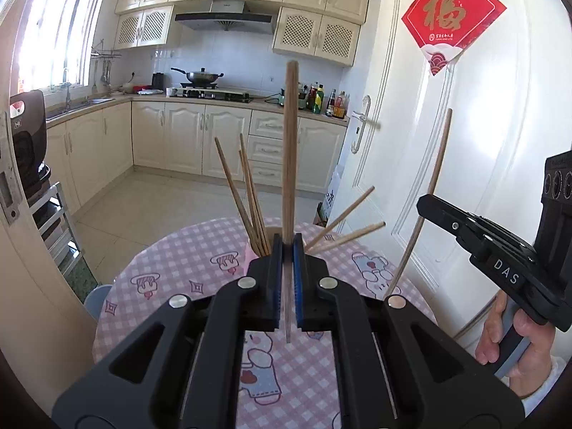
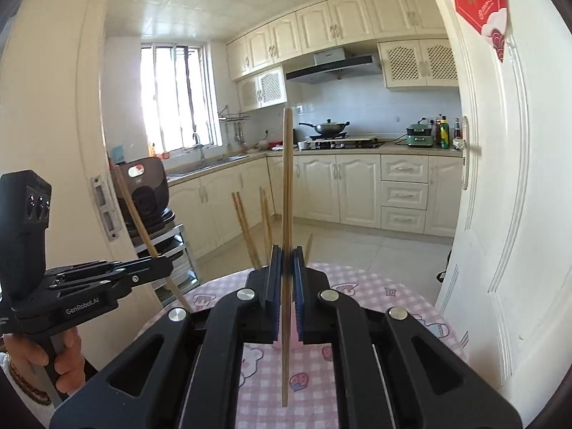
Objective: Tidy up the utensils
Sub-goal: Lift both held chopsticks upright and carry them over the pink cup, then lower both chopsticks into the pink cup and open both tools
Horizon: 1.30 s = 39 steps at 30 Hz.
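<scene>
My left gripper (image 1: 287, 250) is shut on an upright wooden chopstick (image 1: 290, 150), held above the round table. My right gripper (image 2: 287, 254) is shut on another upright chopstick (image 2: 286, 186). Each gripper shows in the other's view: the right one (image 1: 423, 204) with its chopstick (image 1: 434, 178) at the right, the left one (image 2: 162, 261) with its chopstick (image 2: 137, 214) at the left. Just beyond the left gripper a pink holder (image 1: 248, 254), mostly hidden, has several chopsticks (image 1: 250, 200) leaning out; some (image 1: 343, 225) splay right. The pink holder (image 2: 294, 336) sits partly hidden between the right gripper's fingers.
The table has a pink checked cloth (image 1: 178, 279) with cartoon prints. A white door (image 1: 464, 143) with a red decoration stands close on the right. A kitchen with cream cabinets (image 1: 186, 139) lies beyond. A metal rack (image 1: 57, 221) with an appliance stands left of the table.
</scene>
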Each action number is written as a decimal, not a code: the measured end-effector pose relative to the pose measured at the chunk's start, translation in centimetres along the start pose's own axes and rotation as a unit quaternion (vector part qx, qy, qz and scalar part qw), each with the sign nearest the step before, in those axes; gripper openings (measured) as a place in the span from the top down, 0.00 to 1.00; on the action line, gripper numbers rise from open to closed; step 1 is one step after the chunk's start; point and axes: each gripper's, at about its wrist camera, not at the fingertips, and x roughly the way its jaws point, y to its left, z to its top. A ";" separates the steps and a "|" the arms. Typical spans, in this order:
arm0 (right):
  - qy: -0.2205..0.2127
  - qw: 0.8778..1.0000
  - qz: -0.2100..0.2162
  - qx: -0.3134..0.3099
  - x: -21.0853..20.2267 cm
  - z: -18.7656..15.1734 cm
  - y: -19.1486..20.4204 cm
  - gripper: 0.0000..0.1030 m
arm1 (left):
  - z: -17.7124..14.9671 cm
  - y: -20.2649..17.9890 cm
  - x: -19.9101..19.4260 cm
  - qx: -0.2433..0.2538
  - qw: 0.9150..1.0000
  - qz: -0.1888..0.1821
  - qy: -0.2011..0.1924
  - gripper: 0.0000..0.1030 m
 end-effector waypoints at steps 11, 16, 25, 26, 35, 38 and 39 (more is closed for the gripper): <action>-0.070 0.994 -0.047 0.070 3.6 2.1 -4.7 0.95 | 4.3 -0.8 2.3 0.006 0.996 0.038 -0.080 0.94; -0.103 0.991 -0.034 0.075 4.7 3.2 -4.3 0.95 | 4.6 -0.2 3.9 -0.002 0.995 0.043 -0.095 0.94; -0.116 0.992 -0.004 0.053 6.7 4.0 -2.8 0.95 | 2.2 0.6 7.0 0.009 0.997 0.036 -0.072 0.94; -0.113 0.992 0.000 0.051 6.9 4.0 -2.7 0.95 | 1.8 0.7 7.3 0.008 0.997 0.034 -0.067 0.94; -0.074 0.996 0.019 0.039 8.2 3.0 -2.8 0.95 | 0.4 0.5 8.3 0.021 0.999 0.027 -0.039 0.93; -0.059 0.998 0.020 0.034 8.6 2.7 -2.9 0.95 | 0.0 0.4 8.9 0.026 0.999 0.030 -0.024 0.91; -0.054 0.998 0.021 0.033 8.6 2.6 -2.9 0.95 | -0.1 0.4 9.1 0.028 0.999 0.032 -0.015 0.91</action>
